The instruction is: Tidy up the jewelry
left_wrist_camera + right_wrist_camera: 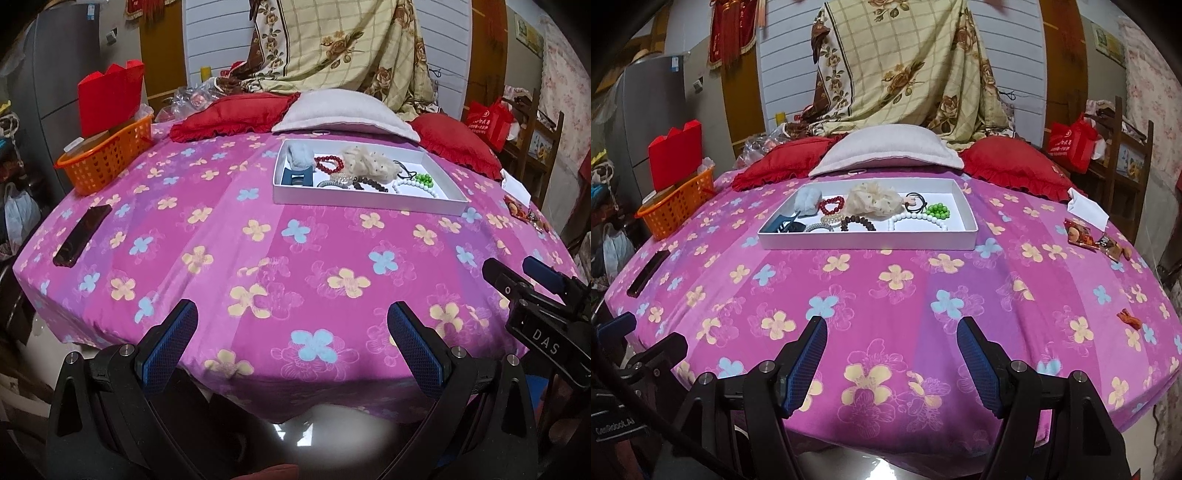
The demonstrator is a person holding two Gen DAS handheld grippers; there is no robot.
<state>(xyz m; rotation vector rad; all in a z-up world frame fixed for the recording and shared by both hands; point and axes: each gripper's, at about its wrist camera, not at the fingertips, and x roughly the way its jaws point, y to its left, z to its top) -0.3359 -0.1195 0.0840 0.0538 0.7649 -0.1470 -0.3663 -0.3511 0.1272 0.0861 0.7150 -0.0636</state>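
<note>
A white tray (365,204) (864,240) sits on the pink flowered cloth at the far middle. It holds a red bead bracelet (328,162) (832,205), a cream scrunchie (365,162) (873,201), a white bead bracelet (415,186) (916,219), green beads (424,180) (938,211), a dark bead bracelet (857,224), a blue clip (295,179) and a pale blue scrunchie (809,201). My left gripper (291,317) is open and empty near the front edge. My right gripper (892,330) is open and empty, also near the front edge, and shows at the right of the left wrist view (517,277).
An orange basket (105,157) (677,208) stands at the far left with a red box behind. A black phone (82,235) (646,273) lies at the left edge. Red and grey pillows (886,151) lie behind the tray. Snack packets (1089,236) lie at the right.
</note>
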